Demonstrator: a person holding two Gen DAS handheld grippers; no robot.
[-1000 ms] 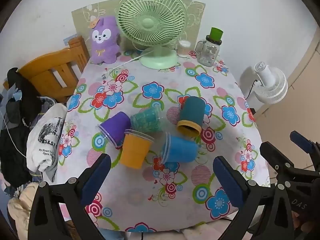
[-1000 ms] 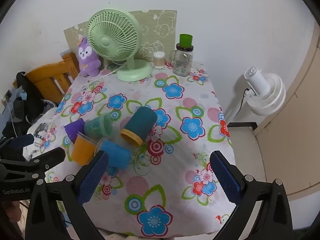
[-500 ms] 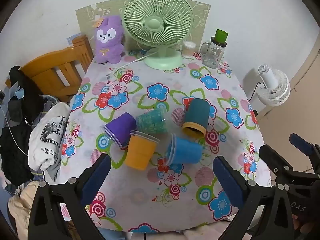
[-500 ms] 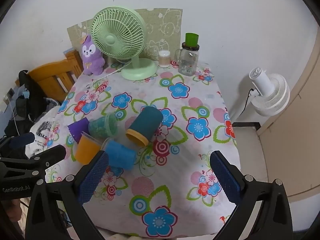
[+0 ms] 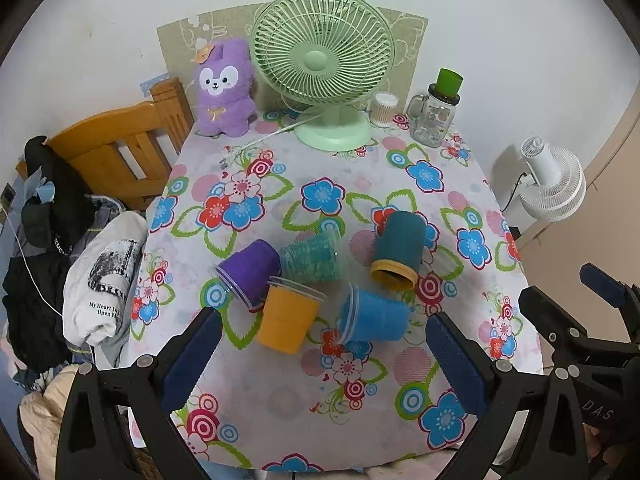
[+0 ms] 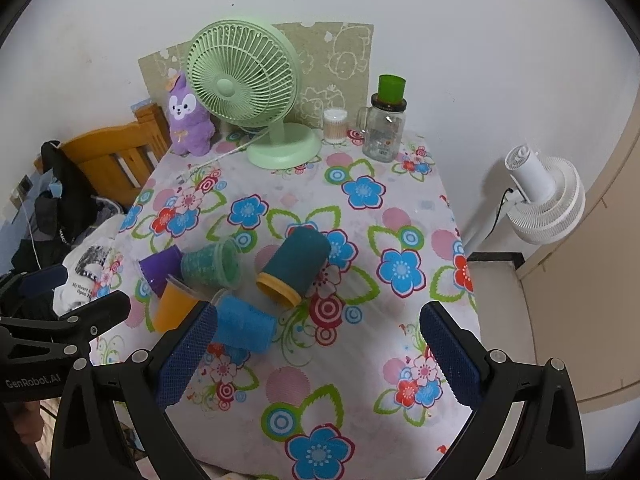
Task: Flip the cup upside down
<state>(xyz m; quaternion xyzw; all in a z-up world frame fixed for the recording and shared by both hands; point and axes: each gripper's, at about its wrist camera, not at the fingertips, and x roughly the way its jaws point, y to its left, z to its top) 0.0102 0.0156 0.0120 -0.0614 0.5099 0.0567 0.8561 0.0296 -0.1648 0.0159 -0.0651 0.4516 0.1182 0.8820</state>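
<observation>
Several plastic cups lie on their sides in a cluster on the flowered tablecloth [image 5: 320, 384]: a purple cup [image 5: 250, 268], a glittery green cup [image 5: 314, 256], an orange cup [image 5: 286, 314], a blue cup [image 5: 372, 316] and a dark teal cup with a yellow rim [image 5: 398, 248]. The right wrist view shows the same ones: purple [image 6: 160, 266], green [image 6: 210, 264], orange [image 6: 174, 306], blue [image 6: 244, 324], teal [image 6: 296, 266]. My left gripper [image 5: 320, 360] is open and empty, above the table's near edge. My right gripper [image 6: 316, 356] is open and empty, to the right of the cluster.
A green desk fan [image 5: 324, 68], a purple plush rabbit [image 5: 226, 88], a cotton-swab jar [image 5: 384, 108] and a glass mug with a green lid [image 5: 436, 114] stand at the back. A wooden chair [image 5: 116, 152] with clothes is left; a white fan [image 5: 554, 184] is right.
Both grippers have pulled back and up from the table, so the cups and fan look farther off. Nothing on the table has moved.
</observation>
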